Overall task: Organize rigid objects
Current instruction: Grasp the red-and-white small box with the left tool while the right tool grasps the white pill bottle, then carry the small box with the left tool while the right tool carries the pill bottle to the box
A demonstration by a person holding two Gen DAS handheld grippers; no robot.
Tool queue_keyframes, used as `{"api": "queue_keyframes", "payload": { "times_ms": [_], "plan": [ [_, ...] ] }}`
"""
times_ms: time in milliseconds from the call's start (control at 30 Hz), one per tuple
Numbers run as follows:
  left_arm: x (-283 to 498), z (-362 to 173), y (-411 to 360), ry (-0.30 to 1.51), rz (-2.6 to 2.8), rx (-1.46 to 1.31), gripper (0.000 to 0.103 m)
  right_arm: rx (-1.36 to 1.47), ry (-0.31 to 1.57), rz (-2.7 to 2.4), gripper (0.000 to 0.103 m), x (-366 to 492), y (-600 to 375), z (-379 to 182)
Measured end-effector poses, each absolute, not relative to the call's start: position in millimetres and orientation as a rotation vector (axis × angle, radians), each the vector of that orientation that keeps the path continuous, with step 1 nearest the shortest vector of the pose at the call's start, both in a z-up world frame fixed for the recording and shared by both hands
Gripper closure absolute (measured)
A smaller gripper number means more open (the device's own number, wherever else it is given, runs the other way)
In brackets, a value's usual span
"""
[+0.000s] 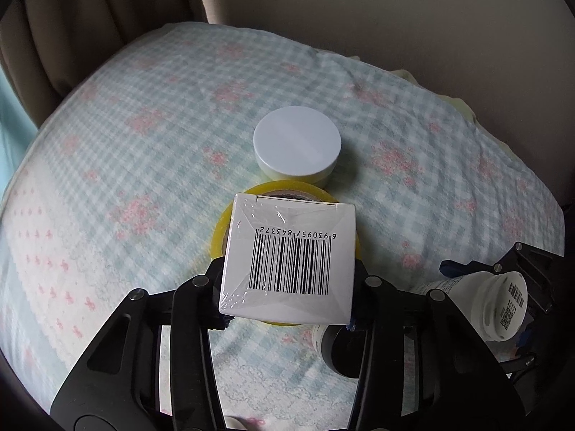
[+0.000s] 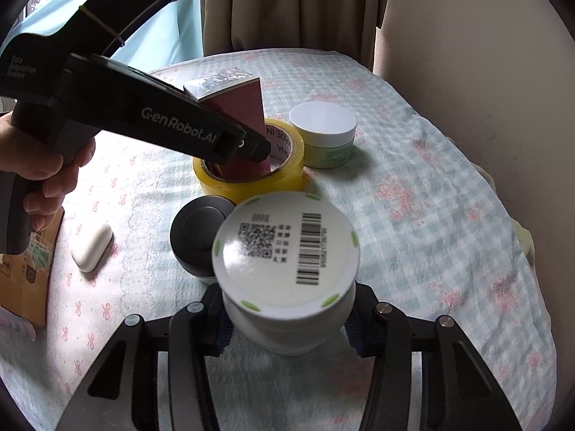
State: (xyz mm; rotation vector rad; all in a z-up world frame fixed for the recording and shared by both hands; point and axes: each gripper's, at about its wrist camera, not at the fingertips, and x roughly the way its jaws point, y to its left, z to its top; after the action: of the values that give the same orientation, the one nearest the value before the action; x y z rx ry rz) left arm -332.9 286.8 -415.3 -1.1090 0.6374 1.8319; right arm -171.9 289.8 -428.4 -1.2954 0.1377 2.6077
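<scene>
Both grippers are loaded: left gripper point(image 1: 287, 283) clamps the box point(image 1: 289, 255) inside the tape point(image 2: 251, 176), right gripper point(image 2: 287, 323) clamps a bottle point(image 2: 285, 262). Next, probably, release the box, then seat the bottle upright nearby.

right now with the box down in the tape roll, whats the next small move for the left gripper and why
Probably open the left gripper and lift straight up. The box already stands with its lower end inside the yellow tape roll, so it looks placed. The right gripper holds the white bottle nearby, so a sideways retreat risks a bump.
</scene>
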Motion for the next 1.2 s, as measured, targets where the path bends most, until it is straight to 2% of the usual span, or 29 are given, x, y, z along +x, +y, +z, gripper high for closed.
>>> {"api": "queue_keyframes", "payload": {
  "times_ms": [233, 600, 933, 1200],
  "plan": [
    [-331.1, -395.1, 282.4, 0.594, 1.852, -1.108, 0.064, -1.286, 0.148, 2.604, 0.057, -167.9, 292.2, -417.4],
    [-318.5, -321.2, 243.1, 0.483, 1.945, -1.069, 0.064, -1.285, 0.1, 2.652, 0.057, -156.4, 291.5, -355.4],
    [-304.6, -244.1, 155.6, 0.358, 2.08, -1.071, 0.064, -1.285, 0.073, 2.699, 0.057, -148.5, 264.1, -279.6],
    [-285.6, -191.5, 54.9, 0.262, 2.207, -1.065, 0.064, -1.29, 0.074, 2.744, 0.057, -146.2, 216.0, -223.3]
  ]
}}
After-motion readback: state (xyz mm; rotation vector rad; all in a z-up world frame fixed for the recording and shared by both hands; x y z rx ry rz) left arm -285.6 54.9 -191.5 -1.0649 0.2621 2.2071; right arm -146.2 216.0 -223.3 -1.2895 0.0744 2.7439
